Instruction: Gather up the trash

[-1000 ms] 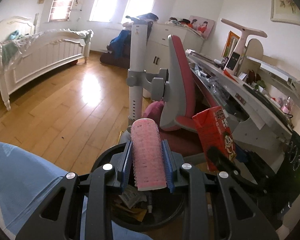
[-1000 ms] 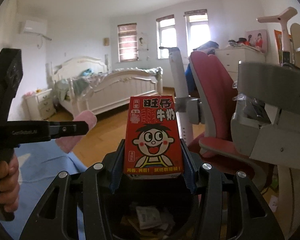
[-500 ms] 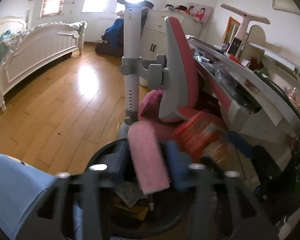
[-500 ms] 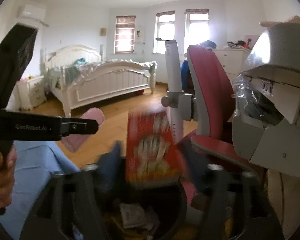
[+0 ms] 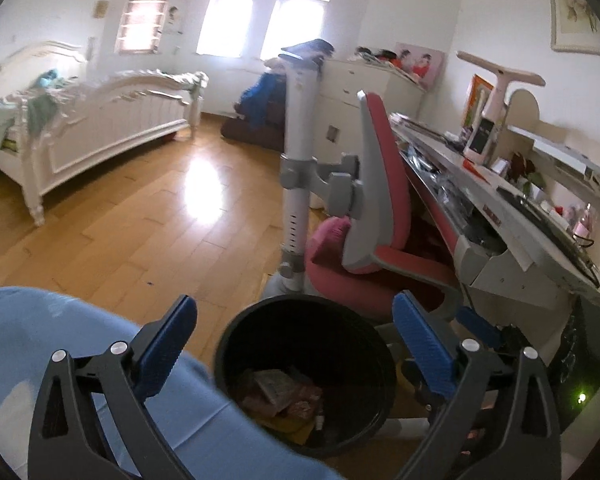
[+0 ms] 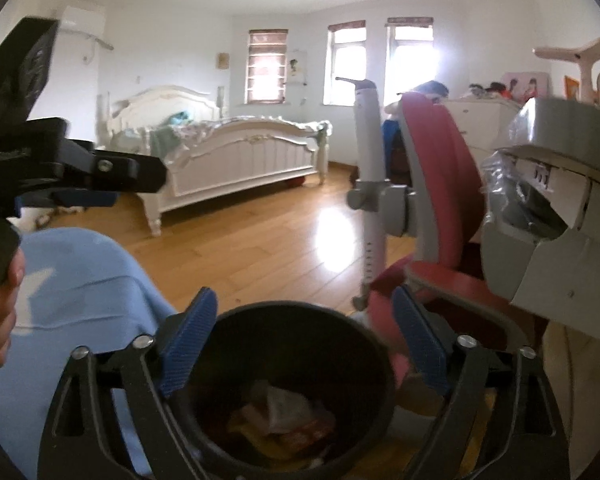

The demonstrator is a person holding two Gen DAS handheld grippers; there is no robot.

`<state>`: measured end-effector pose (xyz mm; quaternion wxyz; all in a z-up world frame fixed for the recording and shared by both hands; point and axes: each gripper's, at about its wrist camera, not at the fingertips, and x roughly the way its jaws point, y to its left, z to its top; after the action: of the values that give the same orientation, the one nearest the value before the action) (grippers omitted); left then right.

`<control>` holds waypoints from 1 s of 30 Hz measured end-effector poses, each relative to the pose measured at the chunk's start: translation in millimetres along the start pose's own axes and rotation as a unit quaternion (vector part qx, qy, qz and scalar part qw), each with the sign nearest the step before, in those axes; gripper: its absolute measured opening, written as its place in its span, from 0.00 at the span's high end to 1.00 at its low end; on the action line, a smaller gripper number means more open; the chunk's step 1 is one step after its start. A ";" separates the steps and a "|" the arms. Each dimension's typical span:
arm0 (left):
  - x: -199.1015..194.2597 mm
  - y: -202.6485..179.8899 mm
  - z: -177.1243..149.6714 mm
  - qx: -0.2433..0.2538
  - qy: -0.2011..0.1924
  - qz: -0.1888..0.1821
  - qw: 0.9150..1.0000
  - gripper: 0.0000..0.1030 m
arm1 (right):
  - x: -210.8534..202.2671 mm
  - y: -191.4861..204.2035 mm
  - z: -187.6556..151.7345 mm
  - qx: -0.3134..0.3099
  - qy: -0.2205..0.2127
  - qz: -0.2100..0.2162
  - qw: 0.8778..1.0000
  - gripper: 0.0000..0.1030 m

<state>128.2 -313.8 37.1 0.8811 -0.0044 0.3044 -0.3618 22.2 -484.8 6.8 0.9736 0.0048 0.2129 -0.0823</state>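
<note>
Both the left gripper and the right gripper hang with jaws spread wide and empty directly over the black trash bin, so this drop-off looks finished. Inside the bin lies a heap of trash: crumpled paper, reddish and yellow wrappers, too blurred to name singly. Whether more litter remains elsewhere cannot be judged from here.

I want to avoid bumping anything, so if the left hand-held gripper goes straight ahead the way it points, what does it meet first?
Probably the black trash bin: its open mouth lies between the spread fingers of the left hand-held gripper. Depth is unclear; the pink chair stands beyond.
</note>
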 end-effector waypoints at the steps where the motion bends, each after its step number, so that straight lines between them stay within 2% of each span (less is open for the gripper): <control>1: -13.2 3.7 -2.2 -0.003 -0.006 0.009 1.000 0.05 | -1.9 3.5 1.6 0.003 0.002 0.010 1.000 0.11; 3: -36.4 11.2 -7.2 -0.005 -0.015 0.029 0.999 0.05 | -8.2 16.7 6.3 0.007 0.006 0.038 0.999 0.11; 6: -74.5 27.5 -18.9 -0.013 -0.022 0.085 0.996 0.05 | -18.1 43.1 14.8 0.011 0.011 0.088 0.996 0.08; 8: -101.0 41.9 -29.0 -0.026 -0.031 0.121 0.992 0.05 | -25.0 64.1 20.0 0.008 0.013 0.121 0.993 0.07; 11: -146.9 69.3 -47.8 -0.054 -0.056 0.180 0.981 0.05 | -38.1 108.3 30.1 -0.010 0.017 0.182 0.983 0.05; 15: -208.9 108.5 -81.1 -0.089 -0.090 0.274 0.953 0.05 | -64.9 169.3 40.8 -0.044 0.007 0.263 0.964 0.05; 17: -232.1 121.2 -95.9 -0.094 -0.109 0.313 0.939 0.05 | -79.3 197.1 44.4 -0.056 -0.003 0.308 0.950 0.05; 19: -252.9 132.4 -114.0 -0.090 -0.123 0.361 0.920 0.05 | -91.2 226.3 47.1 -0.058 -0.015 0.354 0.933 0.05; 21: -263.3 142.4 -126.7 -0.094 -0.122 0.388 0.909 0.05 | -94.9 246.8 47.1 -0.059 -0.031 0.356 0.932 0.05; 25: -278.4 167.5 -150.5 -0.141 -0.128 0.406 0.894 0.05 | -79.3 277.1 39.2 -0.061 -0.050 0.324 0.943 0.05; 27: -282.6 178.3 -159.8 -0.159 -0.141 0.422 0.881 0.05 | -70.4 285.2 34.7 -0.069 -0.057 0.314 0.945 0.05; 29: -284.7 185.8 -166.9 -0.169 -0.144 0.433 0.874 0.05 | -68.0 290.2 27.3 -0.081 -0.076 0.302 0.947 0.05; 30: -285.0 189.4 -168.4 -0.174 -0.143 0.432 0.874 0.05 | -65.7 293.5 25.2 -0.088 -0.088 0.294 0.948 0.05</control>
<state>0.0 44.2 8.7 0.9686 -0.0770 0.2050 0.1178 21.4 -186.0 49.4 0.9659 -0.0261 0.1224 0.2268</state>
